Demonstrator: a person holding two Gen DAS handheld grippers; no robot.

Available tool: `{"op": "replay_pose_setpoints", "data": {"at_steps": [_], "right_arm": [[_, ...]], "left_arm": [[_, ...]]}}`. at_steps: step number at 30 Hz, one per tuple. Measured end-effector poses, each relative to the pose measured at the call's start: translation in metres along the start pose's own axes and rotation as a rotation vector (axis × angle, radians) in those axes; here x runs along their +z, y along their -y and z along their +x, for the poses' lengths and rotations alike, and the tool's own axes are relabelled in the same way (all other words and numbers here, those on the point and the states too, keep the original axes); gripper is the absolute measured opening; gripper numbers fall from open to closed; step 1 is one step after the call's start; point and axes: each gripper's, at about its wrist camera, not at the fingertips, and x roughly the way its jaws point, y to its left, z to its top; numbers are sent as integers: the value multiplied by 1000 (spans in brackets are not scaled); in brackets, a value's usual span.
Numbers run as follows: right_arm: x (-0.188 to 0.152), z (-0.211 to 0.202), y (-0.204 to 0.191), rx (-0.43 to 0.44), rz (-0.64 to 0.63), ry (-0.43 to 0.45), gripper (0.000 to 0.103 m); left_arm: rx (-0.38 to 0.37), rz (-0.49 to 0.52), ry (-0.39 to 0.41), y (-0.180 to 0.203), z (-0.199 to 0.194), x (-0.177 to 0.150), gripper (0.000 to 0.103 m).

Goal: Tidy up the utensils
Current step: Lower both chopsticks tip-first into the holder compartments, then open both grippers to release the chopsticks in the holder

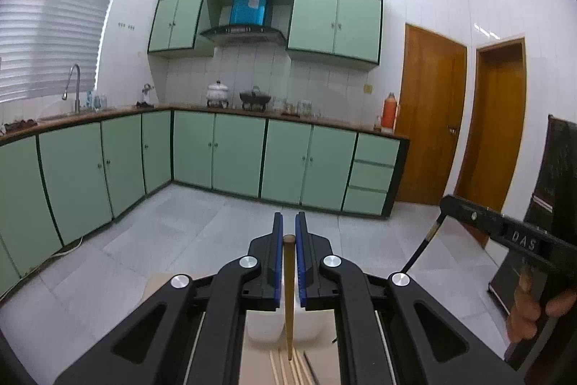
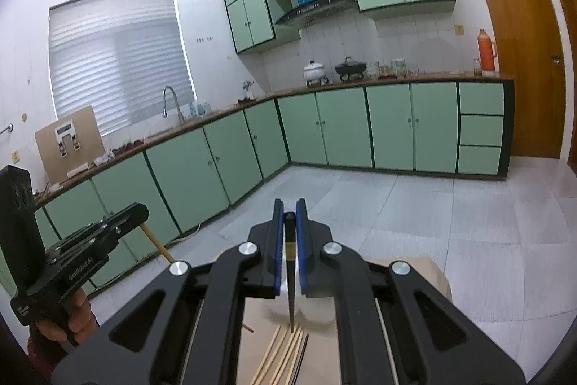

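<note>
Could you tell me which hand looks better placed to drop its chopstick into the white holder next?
Probably the right: its tool holds the black chopstick with the tip just above the white holder; the left tool's brown chopstick reaches past it.

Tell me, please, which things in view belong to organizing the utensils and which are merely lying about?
Part of the job:
- tan wooden chopstick, gripped in the left gripper
- black chopstick, gripped in the right gripper
- loose pale wooden chopsticks on the board
- white container

Lying about:
- orange thermos flask
- white lidded pot
- black wok
</note>
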Motion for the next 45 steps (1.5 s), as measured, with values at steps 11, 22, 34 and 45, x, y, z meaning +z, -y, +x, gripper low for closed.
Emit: {"op": "replay_pose_setpoints", "data": {"at_steps": [11,22,34,45], "right_arm": [[35,44,11,-45,-39,44,6],[7,109,25,-77,-56,-4,6],[-40,115,19,-98,-54,-87,19],[-61,31,1,-189,-100,42,80]], "left_arm": [[29,4,48,-4,62,42,7],[72,7,-39,-14,129,4,7],[101,2,-155,-23,138,-38,23],[148,6,-88,-21,62,-45,71]]}}
